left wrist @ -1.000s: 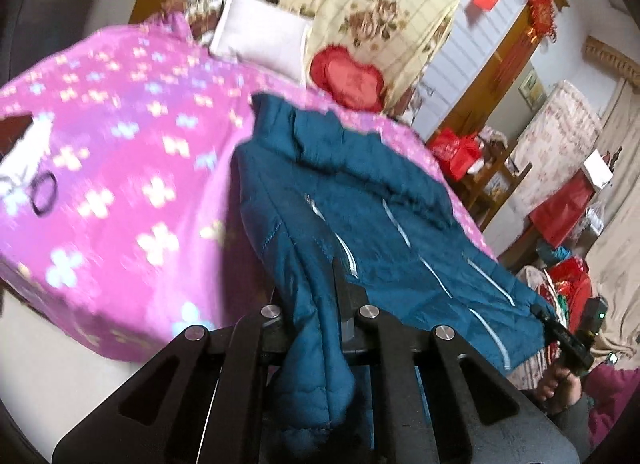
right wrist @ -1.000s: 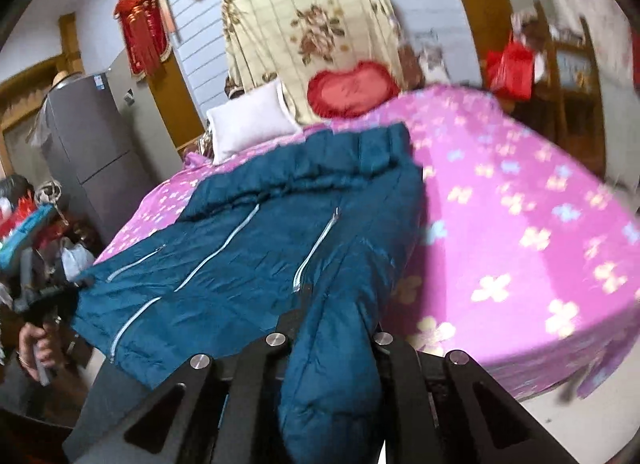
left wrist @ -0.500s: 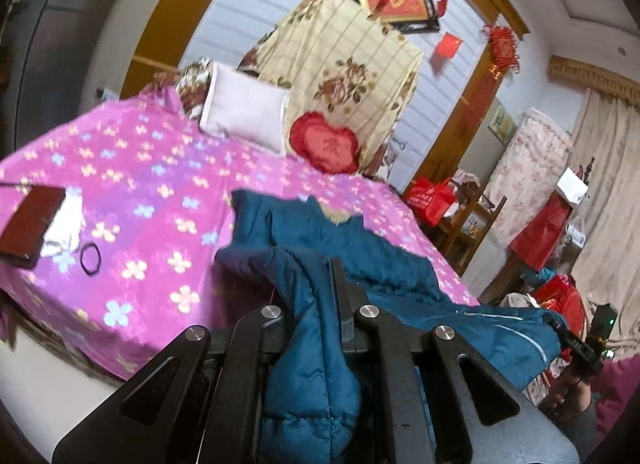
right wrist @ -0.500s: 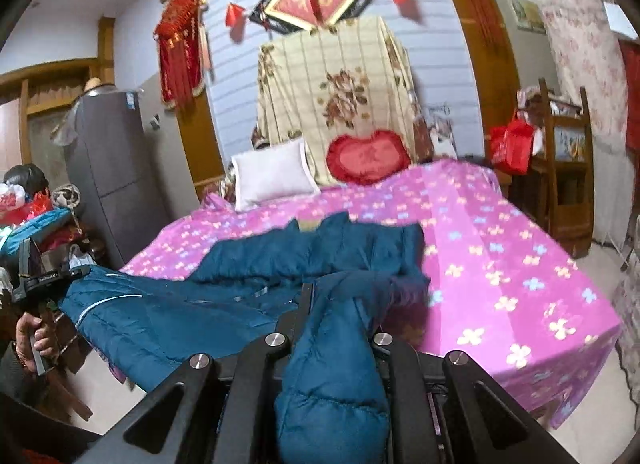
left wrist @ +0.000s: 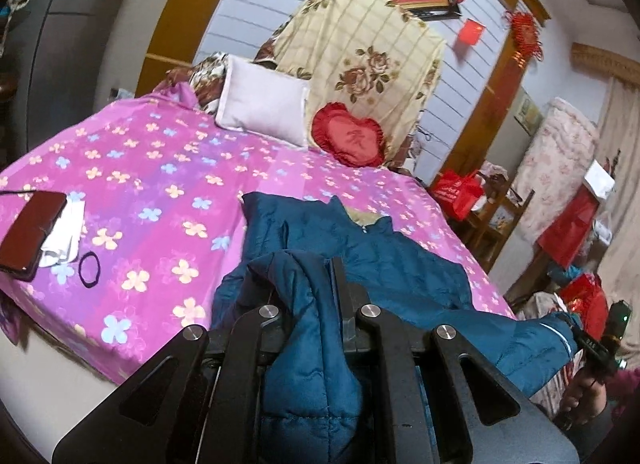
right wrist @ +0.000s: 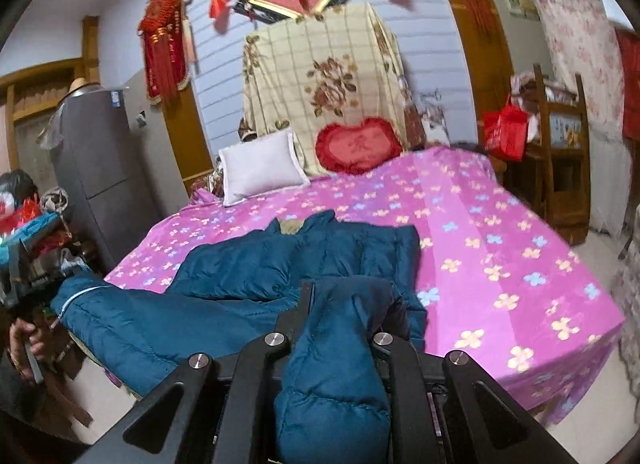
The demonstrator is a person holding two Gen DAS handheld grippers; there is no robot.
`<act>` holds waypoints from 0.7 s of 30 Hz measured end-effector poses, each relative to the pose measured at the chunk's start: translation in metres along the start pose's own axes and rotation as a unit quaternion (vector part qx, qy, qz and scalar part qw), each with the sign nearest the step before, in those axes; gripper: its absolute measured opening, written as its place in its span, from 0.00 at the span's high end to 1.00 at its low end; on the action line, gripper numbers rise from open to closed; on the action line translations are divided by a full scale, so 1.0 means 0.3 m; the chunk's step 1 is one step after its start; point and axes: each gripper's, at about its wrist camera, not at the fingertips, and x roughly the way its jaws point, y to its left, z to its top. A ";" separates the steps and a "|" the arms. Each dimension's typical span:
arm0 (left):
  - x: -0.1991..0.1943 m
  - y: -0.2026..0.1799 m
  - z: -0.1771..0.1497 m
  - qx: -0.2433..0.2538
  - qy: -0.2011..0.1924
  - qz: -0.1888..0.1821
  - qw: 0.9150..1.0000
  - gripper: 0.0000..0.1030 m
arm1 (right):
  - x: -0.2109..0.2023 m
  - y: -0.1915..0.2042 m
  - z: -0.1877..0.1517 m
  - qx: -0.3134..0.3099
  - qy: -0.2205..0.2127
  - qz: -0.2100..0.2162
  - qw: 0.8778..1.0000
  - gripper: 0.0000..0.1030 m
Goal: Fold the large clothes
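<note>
Since a second ago the teal puffer jacket [left wrist: 384, 264] has been lifted off the bedspread at its near edge and bunched up, so way more of the pink flowered bed [left wrist: 152, 200] is seen now. Left tongs [left wrist: 308, 284] are clamped on a fold of the jacket, right tongs [right wrist: 340, 304] clamped on another fold, padded fabric hanging down between the fingers in both views. Collar end is pointed at the white pillow [right wrist: 260, 168] and the red heart cushion [right wrist: 356, 144], with the long axis stretched sideways between the two grips. One gold character is stitched on the cushion, too blurry to be read. A dark wallet [left wrist: 30, 236] and a black hair tie [left wrist: 90, 268] are left near the bed's edge.
</note>
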 end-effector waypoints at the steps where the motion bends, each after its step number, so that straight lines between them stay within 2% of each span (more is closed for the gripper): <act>1: 0.018 0.004 0.004 -0.004 0.001 0.004 1.000 0.92 | 0.014 -0.005 0.006 0.002 0.001 0.001 1.000 0.90; 6: 0.145 0.010 0.032 -0.010 0.013 0.034 0.999 0.92 | 0.138 -0.023 0.055 0.006 -0.001 0.004 1.000 0.90; 9: 0.243 -0.003 0.037 0.007 0.034 0.094 0.995 0.89 | 0.217 -0.043 0.070 0.010 -0.006 0.008 1.000 0.90; 10: 0.273 -0.013 0.033 0.018 0.039 0.117 0.992 0.89 | 0.236 -0.046 0.071 0.008 -0.010 0.008 1.000 0.90; 13: 0.358 -0.074 -0.001 0.070 0.051 0.201 0.976 0.89 | 0.326 -0.069 0.065 0.005 -0.010 -0.001 1.000 0.90; 15: 0.388 -0.091 -0.020 0.092 0.055 0.232 0.967 0.89 | 0.389 -0.080 0.056 0.008 0.001 -0.015 1.000 0.90; 19: 0.418 -0.096 -0.046 0.111 0.063 0.259 0.957 0.88 | 0.446 -0.101 0.012 0.005 0.001 -0.035 0.999 0.90; 21: 0.433 -0.096 -0.053 0.119 0.069 0.268 0.954 0.88 | 0.470 -0.099 0.006 -0.001 0.020 -0.053 0.998 0.90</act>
